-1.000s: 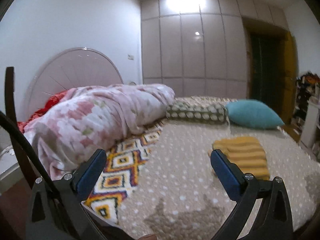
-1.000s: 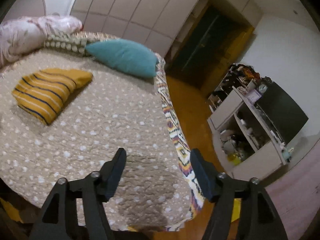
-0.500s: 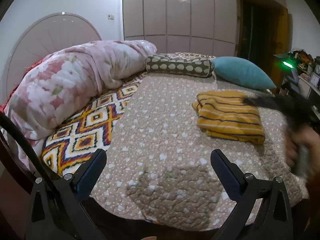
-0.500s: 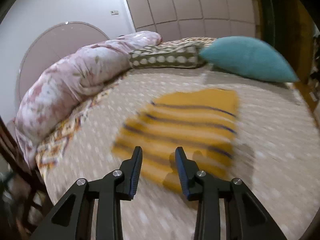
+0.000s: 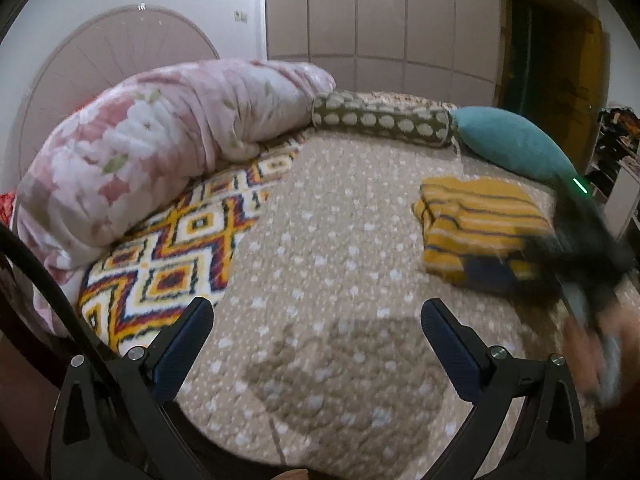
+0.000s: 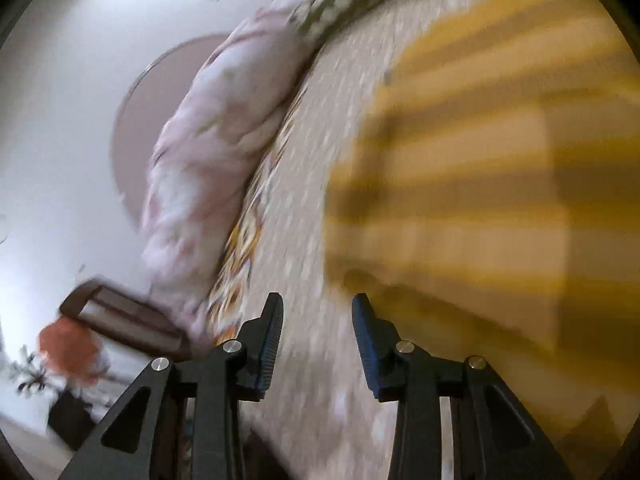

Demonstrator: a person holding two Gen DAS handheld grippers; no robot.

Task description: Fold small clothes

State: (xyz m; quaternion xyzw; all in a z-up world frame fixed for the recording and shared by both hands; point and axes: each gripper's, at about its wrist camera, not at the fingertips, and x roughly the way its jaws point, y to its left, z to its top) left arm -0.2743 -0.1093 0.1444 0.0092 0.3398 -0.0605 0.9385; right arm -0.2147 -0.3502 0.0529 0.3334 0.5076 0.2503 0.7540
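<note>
Left gripper [image 5: 316, 344]: black frame with triangular cut-outs, silver screws at the finger joints, dark blue pads [image 5: 450, 350], black cable [image 5: 48, 292] curving up its left side. Right gripper [image 6: 318, 340]: same black frame, silver screws, blue ribbed pads [image 6: 366, 340]. From the left view it was a blurred black body with a green light [image 5: 580, 185] and bare skin on the hand [image 5: 596, 356]
</note>
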